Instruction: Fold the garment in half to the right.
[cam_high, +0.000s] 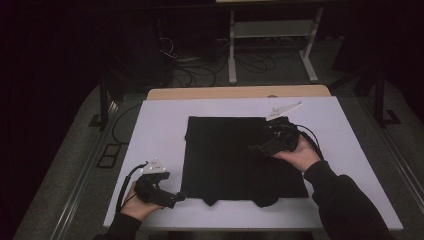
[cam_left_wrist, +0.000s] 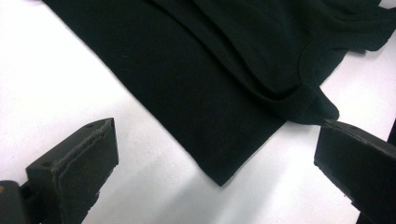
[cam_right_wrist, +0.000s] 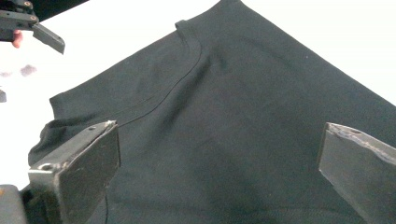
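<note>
A black garment (cam_high: 235, 160) lies folded flat on the white table (cam_high: 160, 125), its neckline toward the near edge. My left gripper (cam_high: 179, 196) is held low at the garment's near left corner, open, with nothing between its jaws. In the left gripper view that gripper (cam_left_wrist: 217, 135) frames the corner of the garment (cam_left_wrist: 210, 70) and a ribbed neck edge. Over the garment's right part my right gripper (cam_high: 257, 148) hovers open, pointing left. In the right gripper view the right gripper (cam_right_wrist: 222, 130) stands wide over the cloth (cam_right_wrist: 243, 107), and the left gripper (cam_right_wrist: 32, 23) shows at the top left.
Bare white table surrounds the garment on all sides. A wooden edge (cam_high: 240, 92) runs along the table's far side. Beyond it, cables (cam_high: 200, 70) and a white stand (cam_high: 272, 45) sit on the dark floor.
</note>
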